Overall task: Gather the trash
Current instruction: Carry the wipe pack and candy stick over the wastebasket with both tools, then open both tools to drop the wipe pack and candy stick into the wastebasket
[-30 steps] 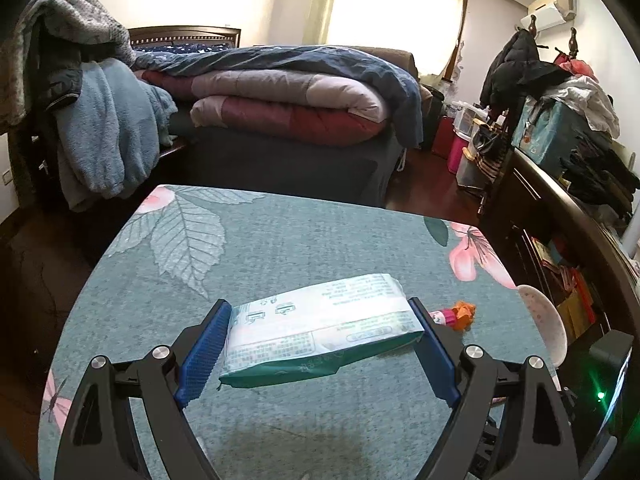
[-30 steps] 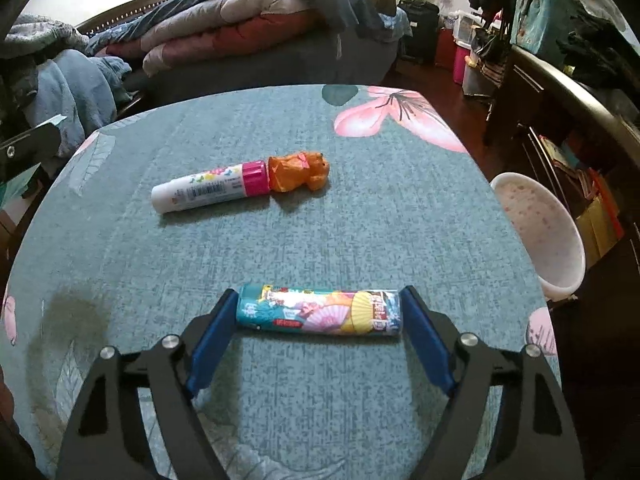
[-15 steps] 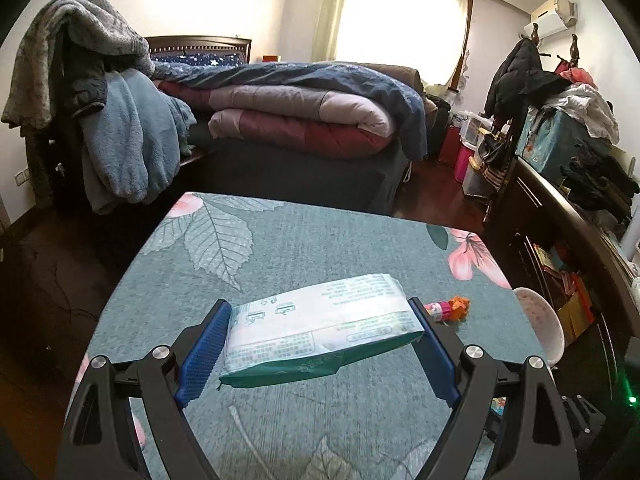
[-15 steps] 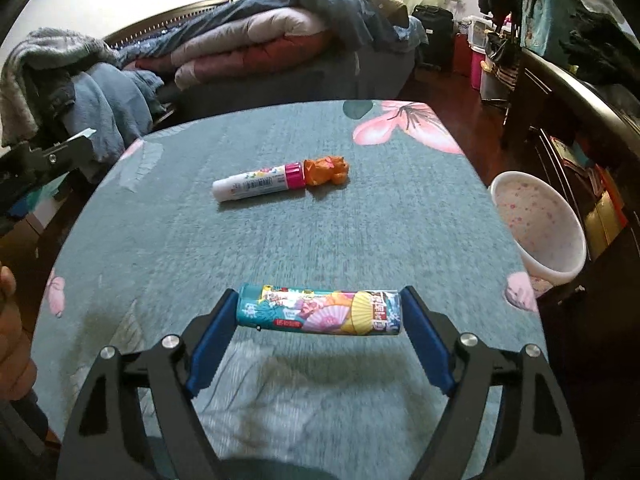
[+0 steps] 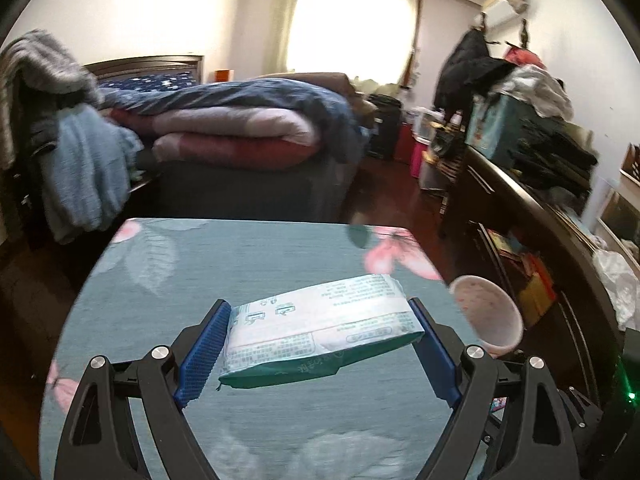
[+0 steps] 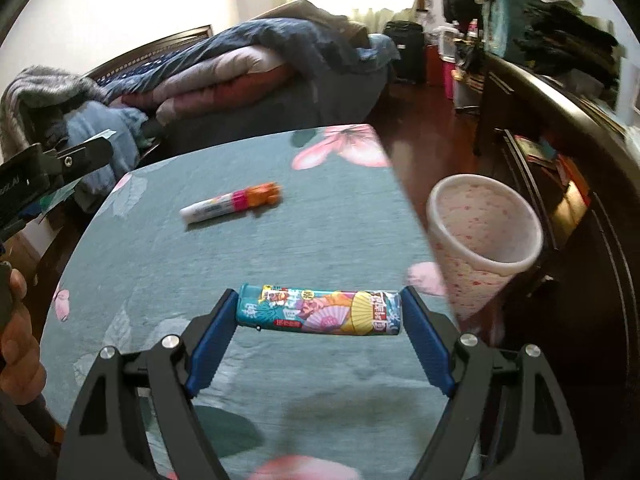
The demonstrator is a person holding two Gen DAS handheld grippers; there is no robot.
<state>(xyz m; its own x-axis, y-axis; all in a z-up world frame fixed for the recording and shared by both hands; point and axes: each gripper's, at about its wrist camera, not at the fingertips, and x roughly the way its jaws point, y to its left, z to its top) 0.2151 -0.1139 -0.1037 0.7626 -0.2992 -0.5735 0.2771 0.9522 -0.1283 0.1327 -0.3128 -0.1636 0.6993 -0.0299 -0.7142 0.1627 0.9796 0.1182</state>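
Note:
My left gripper is shut on a white and green tissue pack and holds it in the air above the teal flowered table. My right gripper is shut on a colourful tube-shaped wrapper, also held above the table. A white tube with a pink and orange cap lies on the table farther back in the right wrist view. A pink speckled waste bin stands beside the table's right edge; it also shows in the left wrist view.
A bed with piled quilts stands behind the table. A dark cabinet loaded with clothes runs along the right. A chair draped with clothes is at the left. The left gripper's body shows at the left of the right wrist view.
Both grippers have risen and pulled back with their items still held. The waste bin now appears larger and nearer on the right in both views.

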